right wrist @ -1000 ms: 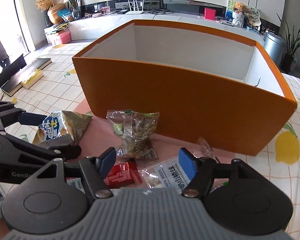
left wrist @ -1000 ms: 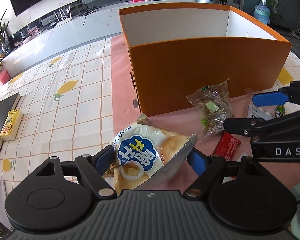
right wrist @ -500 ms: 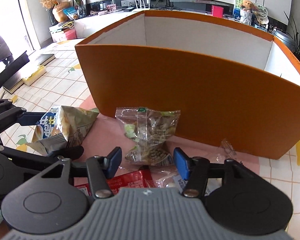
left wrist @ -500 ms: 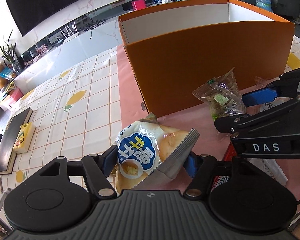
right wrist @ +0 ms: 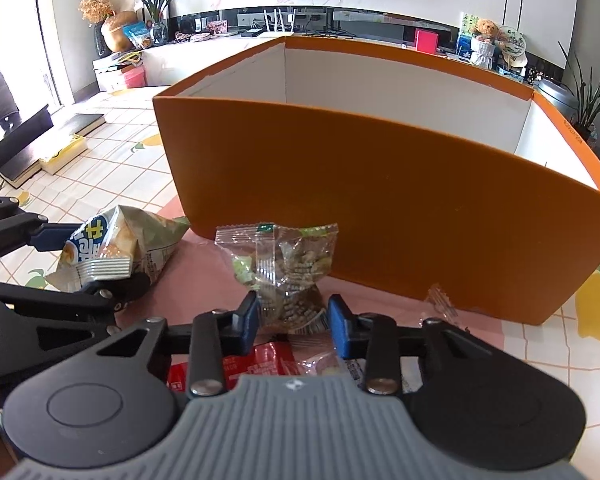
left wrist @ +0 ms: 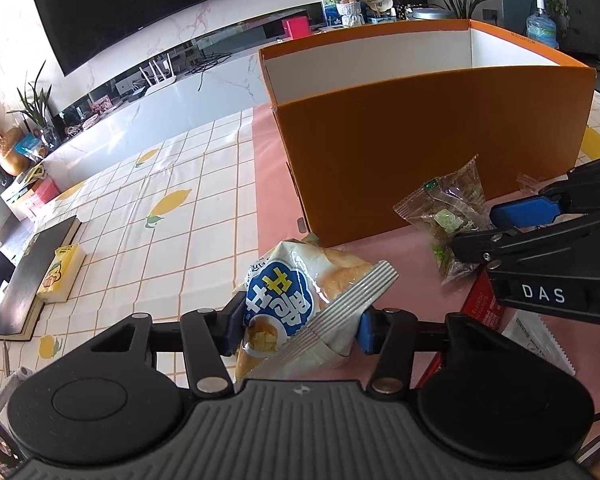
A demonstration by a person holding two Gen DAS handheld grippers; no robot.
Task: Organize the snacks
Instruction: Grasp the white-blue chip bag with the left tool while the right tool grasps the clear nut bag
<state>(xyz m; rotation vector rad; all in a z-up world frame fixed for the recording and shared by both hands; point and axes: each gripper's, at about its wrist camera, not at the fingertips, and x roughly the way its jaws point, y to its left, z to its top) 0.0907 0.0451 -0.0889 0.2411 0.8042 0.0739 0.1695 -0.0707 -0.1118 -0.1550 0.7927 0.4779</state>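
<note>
My left gripper [left wrist: 300,326] has a puffy white-and-blue chip bag [left wrist: 296,300] between its blue pads, which touch both sides of it while the jaws are closing. The bag lies on the pink mat [left wrist: 268,184] by the near left corner of the big orange box [left wrist: 432,152]. To the right, the jaws of my right gripper [right wrist: 294,322] are closing on a clear packet of greenish snacks [right wrist: 288,264], and the pads meet its lower end. That packet stands in front of the orange box [right wrist: 380,200], whose white inside shows no contents.
A red packet [right wrist: 260,364] and a white printed packet [left wrist: 536,336] lie under the right gripper. A small clear wrapper [right wrist: 440,300] rests against the box wall. Far left on the lemon-print tablecloth [left wrist: 172,208] are a dark book [left wrist: 32,276] and a yellow carton [left wrist: 60,276].
Both pairs of jaws have narrowed: the left onto the chip bag, the right onto the clear packet. The right gripper moved forward from over the red and white packets to the clear one.
</note>
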